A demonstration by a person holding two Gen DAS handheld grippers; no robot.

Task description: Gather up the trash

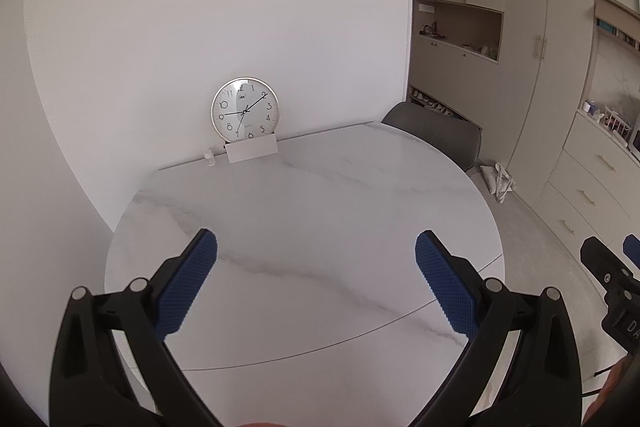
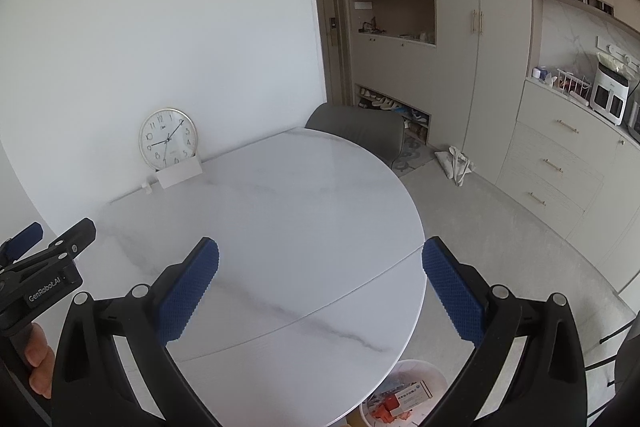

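My left tongs [image 1: 316, 283] and right tongs [image 2: 320, 287] both gape wide and empty over the surface [image 2: 288, 211], the trash bin [image 2: 404, 393] low beside my right.

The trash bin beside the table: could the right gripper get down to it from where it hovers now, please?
Probably yes. The trash bin sits on the floor just past the table edge, below the open, empty right gripper. Nothing visible blocks a descent beside the rim, though the tabletop overlaps part of the bin.
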